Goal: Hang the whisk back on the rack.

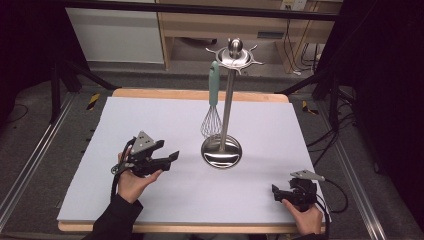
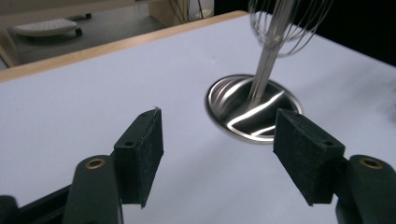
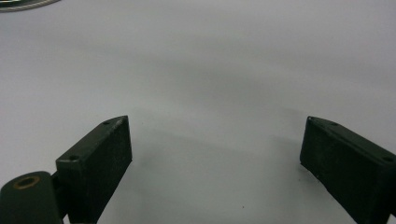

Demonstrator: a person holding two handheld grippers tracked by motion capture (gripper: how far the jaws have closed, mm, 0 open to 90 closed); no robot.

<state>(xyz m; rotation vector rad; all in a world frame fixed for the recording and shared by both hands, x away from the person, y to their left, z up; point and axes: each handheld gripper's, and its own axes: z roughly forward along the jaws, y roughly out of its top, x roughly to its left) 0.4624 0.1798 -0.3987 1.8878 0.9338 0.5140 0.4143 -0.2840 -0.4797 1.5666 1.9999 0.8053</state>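
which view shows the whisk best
The high view: the whisk hangs whole from the stand, teal handle up, wires down. The left gripper view catches the blurred wire loops beside the stand's pole. The right gripper view gives just a sliver of the stand's base.

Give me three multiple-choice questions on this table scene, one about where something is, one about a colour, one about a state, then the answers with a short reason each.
1. Where is the whisk?
A. Lying on the table
B. Hanging from the top of the metal stand
C. Held in the right gripper

2. What colour is the whisk's handle?
A. Pale green
B. Red
C. Black

3. How does the left gripper stand?
A. Shut on the whisk
B. Shut on nothing
C. Open, holding nothing

Answers:
1 B: its handle hooks on the stand's top ring and the wires hang above the round base.
2 A: the handle is a pale green against the steel pole.
3 C: the left gripper view shows its jaws apart with only the white table between them.
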